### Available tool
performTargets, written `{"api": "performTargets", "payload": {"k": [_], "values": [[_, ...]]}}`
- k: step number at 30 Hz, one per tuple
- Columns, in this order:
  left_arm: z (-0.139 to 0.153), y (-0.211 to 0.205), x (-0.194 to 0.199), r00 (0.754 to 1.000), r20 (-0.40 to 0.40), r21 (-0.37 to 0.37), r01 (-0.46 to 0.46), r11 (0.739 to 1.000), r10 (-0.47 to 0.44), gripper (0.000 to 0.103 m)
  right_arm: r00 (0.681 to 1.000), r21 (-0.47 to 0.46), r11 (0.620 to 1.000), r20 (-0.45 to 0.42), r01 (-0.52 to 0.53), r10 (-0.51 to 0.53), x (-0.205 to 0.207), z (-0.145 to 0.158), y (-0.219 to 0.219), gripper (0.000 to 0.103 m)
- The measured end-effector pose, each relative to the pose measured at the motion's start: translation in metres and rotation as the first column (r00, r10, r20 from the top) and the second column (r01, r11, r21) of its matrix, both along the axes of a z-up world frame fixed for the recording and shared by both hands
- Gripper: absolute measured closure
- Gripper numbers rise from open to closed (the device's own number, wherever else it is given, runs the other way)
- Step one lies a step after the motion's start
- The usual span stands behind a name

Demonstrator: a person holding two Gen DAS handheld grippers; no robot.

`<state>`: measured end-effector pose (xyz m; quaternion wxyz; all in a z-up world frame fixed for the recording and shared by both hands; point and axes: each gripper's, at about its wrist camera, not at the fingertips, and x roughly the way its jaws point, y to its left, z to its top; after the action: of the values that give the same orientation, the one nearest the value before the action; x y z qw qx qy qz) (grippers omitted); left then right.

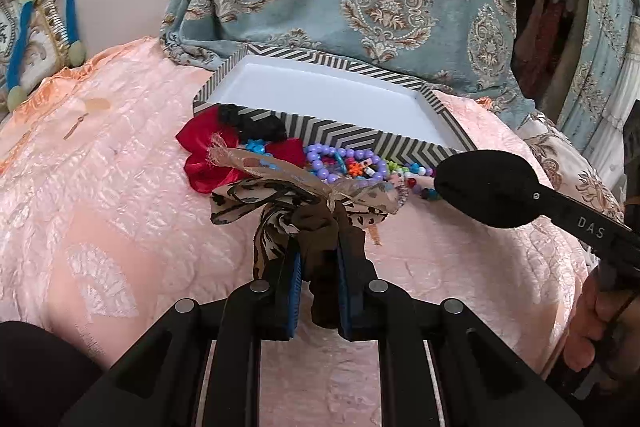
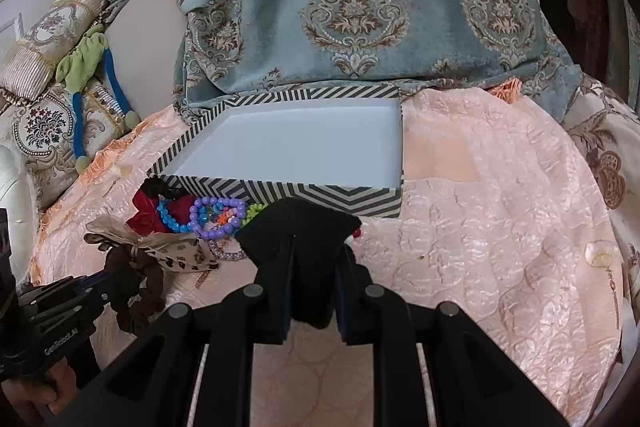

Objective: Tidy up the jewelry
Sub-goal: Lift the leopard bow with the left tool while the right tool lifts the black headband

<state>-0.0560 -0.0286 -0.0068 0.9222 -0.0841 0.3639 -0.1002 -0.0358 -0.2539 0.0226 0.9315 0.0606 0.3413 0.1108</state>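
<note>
A black-and-white chevron box [image 1: 340,135] [image 2: 352,201] with a bare white inside lies open on the pink quilt. Against its near wall sits a pile: a red fabric flower [image 1: 208,155], a black scrunchie [image 1: 256,125], purple bead bracelets [image 1: 344,163] [image 2: 218,217], a blue bead bracelet [image 2: 172,221] and mixed coloured beads. My left gripper [image 1: 318,247] [image 2: 96,285] is shut on a brown scrunchie [image 1: 320,223] [image 2: 132,275] tied with a beige patterned bow [image 1: 280,191]. My right gripper [image 2: 319,247] is shut on a black fabric piece [image 2: 298,227] [image 1: 488,187] held just over the pile's right end.
A blue-grey damask cloth [image 2: 352,11] hangs behind the box. Patterned cushions with a green and blue cord [image 2: 86,75] lie at the left. The pink quilt [image 2: 500,219] stretches bare to the right of the box. A hand [image 1: 592,339] holds the right gripper's handle.
</note>
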Motion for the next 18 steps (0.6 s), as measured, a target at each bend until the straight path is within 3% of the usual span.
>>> {"api": "performTargets", "payload": {"k": [18], "values": [[-0.0015,0.0041,0.0004,1.000,0.000,0.012,-0.022,1.000,0.022,0.103,0.999,-0.039,0.999,-0.018,0.030,-0.031,0.0039,-0.0049,0.0009,0.086]]}}
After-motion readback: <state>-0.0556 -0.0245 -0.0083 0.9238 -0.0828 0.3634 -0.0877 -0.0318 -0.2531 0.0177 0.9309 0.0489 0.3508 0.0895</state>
